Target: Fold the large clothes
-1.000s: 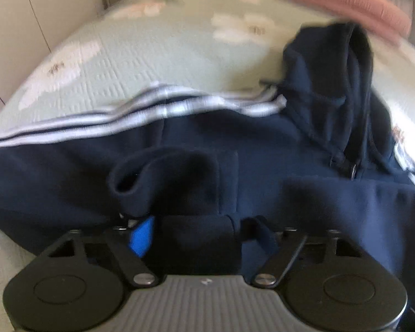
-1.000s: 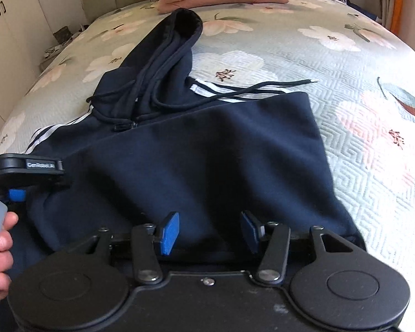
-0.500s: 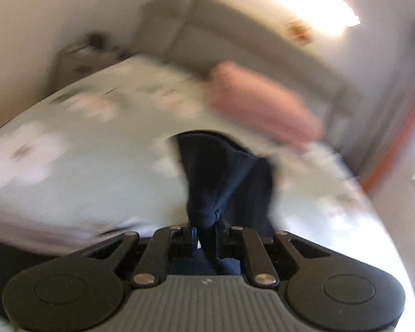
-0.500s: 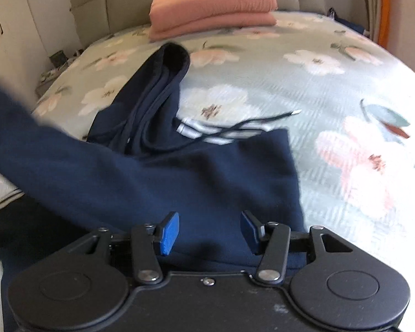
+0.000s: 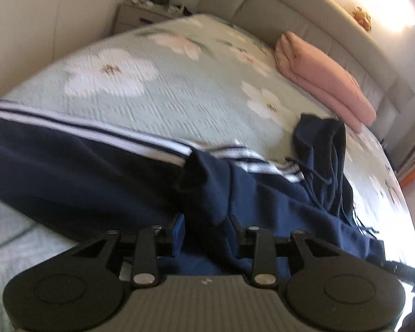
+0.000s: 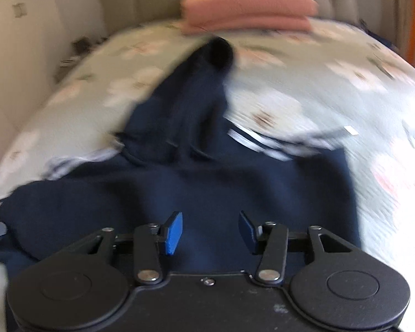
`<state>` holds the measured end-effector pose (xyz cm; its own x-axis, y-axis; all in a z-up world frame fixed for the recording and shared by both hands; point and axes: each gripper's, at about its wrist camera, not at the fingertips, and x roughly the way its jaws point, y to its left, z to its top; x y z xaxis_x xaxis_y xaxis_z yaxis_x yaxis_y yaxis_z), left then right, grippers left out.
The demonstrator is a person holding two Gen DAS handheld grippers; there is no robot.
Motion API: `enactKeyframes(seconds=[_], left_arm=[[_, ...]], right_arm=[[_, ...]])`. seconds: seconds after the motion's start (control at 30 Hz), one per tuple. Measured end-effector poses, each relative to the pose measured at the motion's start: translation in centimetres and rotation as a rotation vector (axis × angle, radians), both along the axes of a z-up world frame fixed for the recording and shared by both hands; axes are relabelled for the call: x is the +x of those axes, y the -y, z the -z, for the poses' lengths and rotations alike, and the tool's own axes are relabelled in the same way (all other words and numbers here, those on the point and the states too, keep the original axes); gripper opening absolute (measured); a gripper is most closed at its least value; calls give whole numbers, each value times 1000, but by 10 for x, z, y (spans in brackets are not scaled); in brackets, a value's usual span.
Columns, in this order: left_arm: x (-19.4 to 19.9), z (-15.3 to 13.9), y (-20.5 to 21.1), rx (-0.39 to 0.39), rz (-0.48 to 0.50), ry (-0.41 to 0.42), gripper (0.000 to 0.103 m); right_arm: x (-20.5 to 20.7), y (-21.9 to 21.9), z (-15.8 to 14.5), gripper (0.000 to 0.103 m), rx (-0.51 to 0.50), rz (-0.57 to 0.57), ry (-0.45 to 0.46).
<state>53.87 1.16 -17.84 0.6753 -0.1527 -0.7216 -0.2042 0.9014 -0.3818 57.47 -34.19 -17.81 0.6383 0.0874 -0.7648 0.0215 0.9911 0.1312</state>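
- While the left tongs (image 5: 207,229) are opening with the sleeve cuff (image 5: 204,182) between the pads, the sleeve could slide off the body of the hoodie (image 6: 207,188) and undo the fold.
- Loose drawstrings (image 5: 315,182) near the hood (image 5: 321,149) might get trapped under a later fold.
- On the bed (image 5: 157,94), the hoodie lies spread right in front of both tongs, hood pointing at the pink folded pile (image 5: 323,85).
- Half open and closing, the right tongs (image 6: 210,232) hold nothing; dark cloth lies just beneath them.
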Motion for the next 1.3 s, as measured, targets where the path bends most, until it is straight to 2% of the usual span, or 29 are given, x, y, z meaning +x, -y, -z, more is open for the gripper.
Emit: enactKeyframes(seconds=[0.1,0.17,0.2,0.23,0.3,0.33,0.37,0.4,0.47,0.53,0.57,0.6,0.63,0.67,0.7,0.73,0.77,0.83,0.9,1.03,1.13,1.23,1.27,1.3], left_arm=[[5,-10,-17,7,-13,30,36],[12,-12,-18,-13,-21,50,36],[16,-13,-17,-33,-19,62,36],[18,-15,-15,-60,-17,75,37],[21,-20,-10,-111,0,116,44],[23,-22,-4,-123,21,138,52],[26,-21,4,-118,56,149,58],[32,-17,12,-95,87,139,59],[43,2,17,-27,66,51,49],[44,21,3,-54,17,-11,41],[42,33,-8,-73,-18,-55,22],[38,41,-21,-109,-41,-74,12],[31,46,-35,-165,-58,-70,7],[24,48,-50,-234,-67,-71,7],[18,47,-60,-270,-71,-66,7],[10,42,-70,-275,-77,-61,9],[1,37,-80,-247,-93,-65,21],[-18,24,-101,-176,-143,-62,31],[-36,15,-132,-140,-225,-51,34],[-56,11,-198,-95,-442,-61,60],[-57,25,-241,-209,-559,-67,80],[-46,53,-266,-383,-610,-67,83],[-43,57,-269,-399,-631,-38,90],[-41,60,-270,-404,-644,-2,93]], right_arm=[[12,-33,16,55,-64,-71,-26],[20,-41,42,52,-112,-51,-134],[19,-37,50,53,-96,-16,-145],[15,-31,48,53,-61,11,-129],[13,-29,41,58,-62,52,-154],[9,-31,35,58,-79,62,-147],[4,-35,28,58,-97,47,-118],[-1,-41,22,57,-112,26,-83],[-10,-51,15,57,-162,-2,-55],[-9,-55,21,58,-165,-5,-96],[-5,-56,31,60,-173,7,-156],[-2,-52,42,65,-155,26,-198],[-4,-47,43,76,-136,59,-175],[-2,-44,44,83,-139,72,-184],[-1,-43,43,84,-138,81,-192],[0,-42,42,84,-129,85,-200],[0,-42,42,84,-133,86,-202],[-1,-47,42,86,-166,83,-199],[-1,-53,44,86,-195,83,-199],[3,-52,47,88,-165,120,-217],[6,-50,49,89,-148,147,-229],[7,-53,48,89,-159,163,-245],[8,-54,48,89,-163,166,-252],[10,-54,48,89,-167,169,-259]])
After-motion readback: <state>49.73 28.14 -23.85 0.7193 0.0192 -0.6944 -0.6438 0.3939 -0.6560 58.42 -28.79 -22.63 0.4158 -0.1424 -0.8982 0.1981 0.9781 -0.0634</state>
